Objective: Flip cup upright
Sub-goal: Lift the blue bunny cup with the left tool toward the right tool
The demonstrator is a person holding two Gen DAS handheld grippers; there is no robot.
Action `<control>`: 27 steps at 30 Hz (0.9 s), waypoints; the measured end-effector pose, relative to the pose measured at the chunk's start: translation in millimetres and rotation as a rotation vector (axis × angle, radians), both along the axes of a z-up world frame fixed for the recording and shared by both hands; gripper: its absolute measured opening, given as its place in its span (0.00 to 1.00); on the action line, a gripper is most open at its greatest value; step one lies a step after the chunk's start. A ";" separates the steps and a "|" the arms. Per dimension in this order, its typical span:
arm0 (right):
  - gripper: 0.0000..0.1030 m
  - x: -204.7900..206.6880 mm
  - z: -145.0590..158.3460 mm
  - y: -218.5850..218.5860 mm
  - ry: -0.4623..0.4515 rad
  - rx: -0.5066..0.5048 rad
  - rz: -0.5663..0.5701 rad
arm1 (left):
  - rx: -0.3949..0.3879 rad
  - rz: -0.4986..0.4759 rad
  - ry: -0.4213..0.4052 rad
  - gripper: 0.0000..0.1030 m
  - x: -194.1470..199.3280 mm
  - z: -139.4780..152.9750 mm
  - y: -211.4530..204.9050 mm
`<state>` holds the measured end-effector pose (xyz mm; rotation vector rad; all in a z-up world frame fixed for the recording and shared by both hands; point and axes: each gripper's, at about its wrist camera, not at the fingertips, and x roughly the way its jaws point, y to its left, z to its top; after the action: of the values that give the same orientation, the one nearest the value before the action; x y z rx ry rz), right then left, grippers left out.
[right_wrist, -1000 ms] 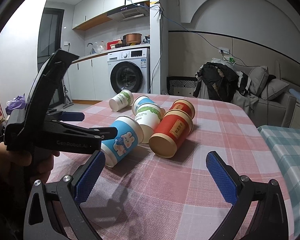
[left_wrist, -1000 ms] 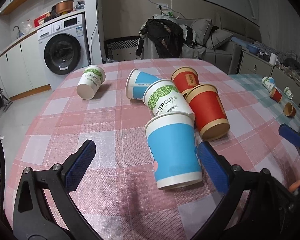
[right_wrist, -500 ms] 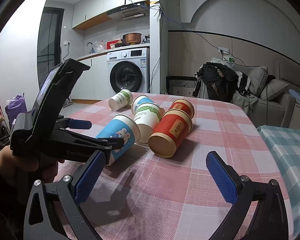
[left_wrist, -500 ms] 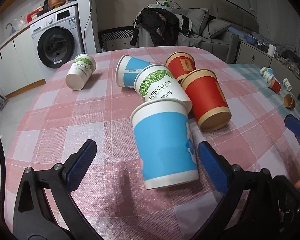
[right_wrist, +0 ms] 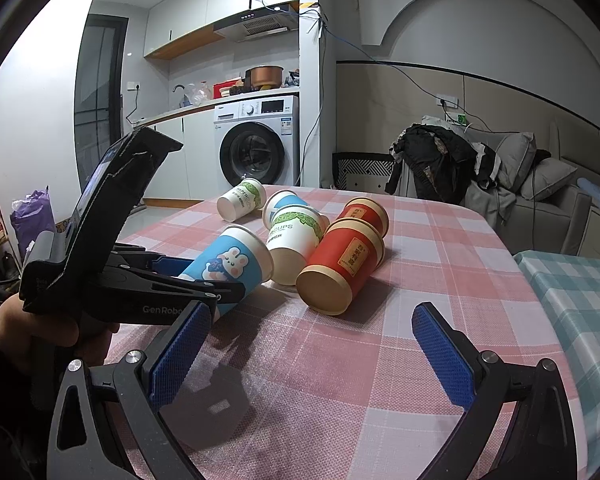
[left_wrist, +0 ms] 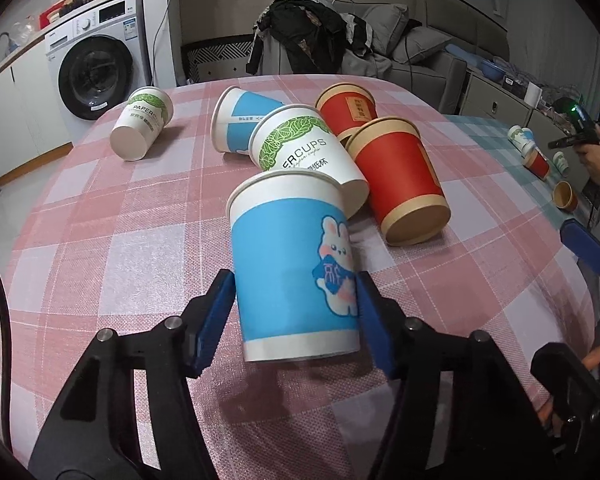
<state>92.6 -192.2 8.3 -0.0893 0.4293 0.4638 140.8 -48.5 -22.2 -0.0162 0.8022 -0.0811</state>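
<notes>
Six tipped paper cups are seen as the blue bunny cup (left_wrist: pixel 296 268), lying at table (left_wrist: pixel 100 240) centre, is clamped near its base by the left gripper (left_wrist: pixel 294 308), where crushing or nudging the leaf-print cup (left_wrist: pixel 304 152) at 12 o'clock is risked, while the right gripper (right_wrist: pixel 304 344) is held wide apart.

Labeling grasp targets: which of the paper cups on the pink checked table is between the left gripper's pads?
The blue paper cup with the rabbit print, lying on its side, nearest the left gripper. The other cups lie beyond it, ungripped.
</notes>
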 end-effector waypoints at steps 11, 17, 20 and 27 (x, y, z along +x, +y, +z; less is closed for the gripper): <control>1.00 -0.1 -0.1 0.3 0.000 -0.001 0.000 | -0.032 0.057 -0.012 0.55 -5.5 4.4 9.4; 1.00 0.0 -0.1 0.4 -0.001 -0.001 -0.001 | -0.043 0.067 -0.027 0.55 -13.1 7.8 10.1; 1.00 -0.3 0.1 0.0 0.000 -0.001 0.000 | -0.046 0.067 -0.042 0.55 -20.9 11.9 9.5; 1.00 -0.2 -0.1 0.2 0.000 -0.001 0.000 | -0.065 0.064 -0.069 0.55 -39.2 23.1 13.1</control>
<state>92.4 -192.0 8.2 -0.0899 0.4290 0.4635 101.6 -35.5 0.8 -0.1001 0.7289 -0.0467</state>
